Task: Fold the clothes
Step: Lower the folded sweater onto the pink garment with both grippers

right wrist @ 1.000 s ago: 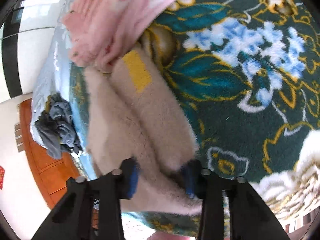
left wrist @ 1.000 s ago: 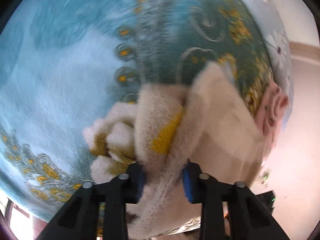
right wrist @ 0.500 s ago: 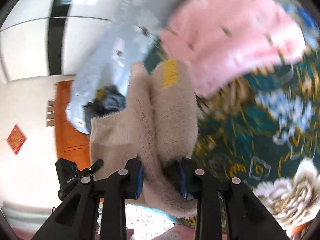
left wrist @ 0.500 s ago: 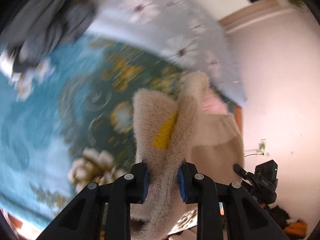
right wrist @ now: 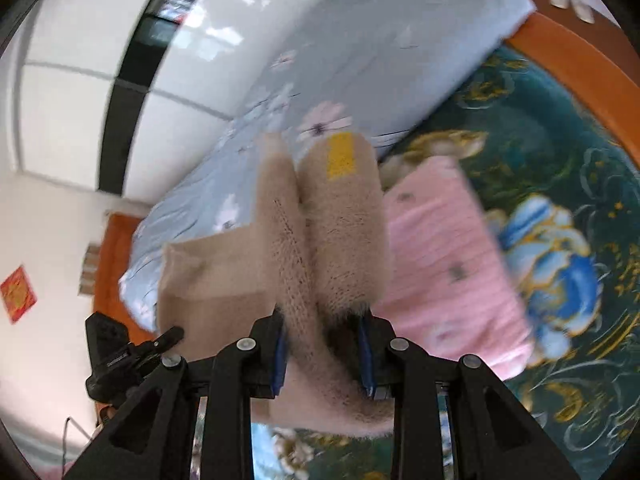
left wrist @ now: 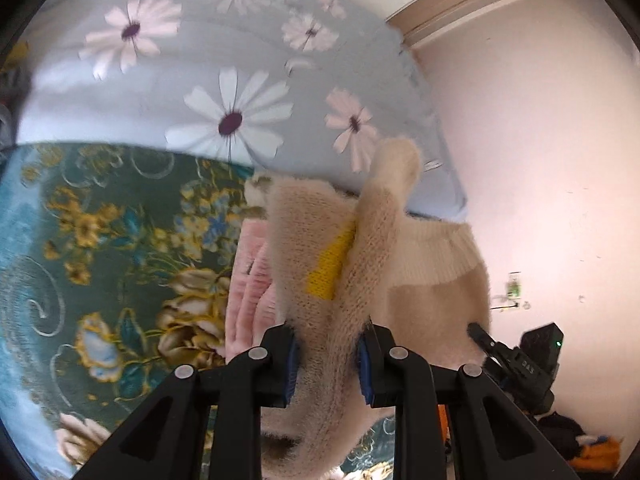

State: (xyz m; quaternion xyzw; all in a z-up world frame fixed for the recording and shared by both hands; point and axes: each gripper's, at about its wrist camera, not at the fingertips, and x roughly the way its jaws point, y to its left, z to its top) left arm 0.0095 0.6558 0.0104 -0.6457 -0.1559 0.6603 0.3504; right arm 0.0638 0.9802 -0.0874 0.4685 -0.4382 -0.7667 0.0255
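1. the left gripper [left wrist: 326,354] is clamped on a bunched fold of the beige fuzzy sweater [left wrist: 360,248], its blue-padded fingers [left wrist: 291,364] pressing the knit from both sides.
2. the right gripper [right wrist: 324,354] is likewise clenched on the same sweater [right wrist: 340,240], the fabric filling the gap between its blue pads [right wrist: 280,356].
3. the sweater is held up off the bed between the two tools, folded along its length so two thick ridges run away from each camera; a yellow patch [left wrist: 330,268] sits on one ridge, seen near the far end in the right wrist view [right wrist: 341,156].
4. a ribbed hem or cuff [left wrist: 436,256] of the sweater hangs toward the other gripper [left wrist: 520,364], which shows at the edge of each view.
5. just beyond and below the sweater lies a folded pink garment [right wrist: 448,256] on the dark green floral blanket [right wrist: 560,152], also partly visible in the left wrist view [left wrist: 248,292].
6. farther back, a pale blue daisy-print quilt [left wrist: 200,92] lies across the bed above the blanket [left wrist: 100,248].
7. an orange wooden bed frame [right wrist: 580,44] borders the blanket's far side, with a pinkish wall [left wrist: 540,140] behind.
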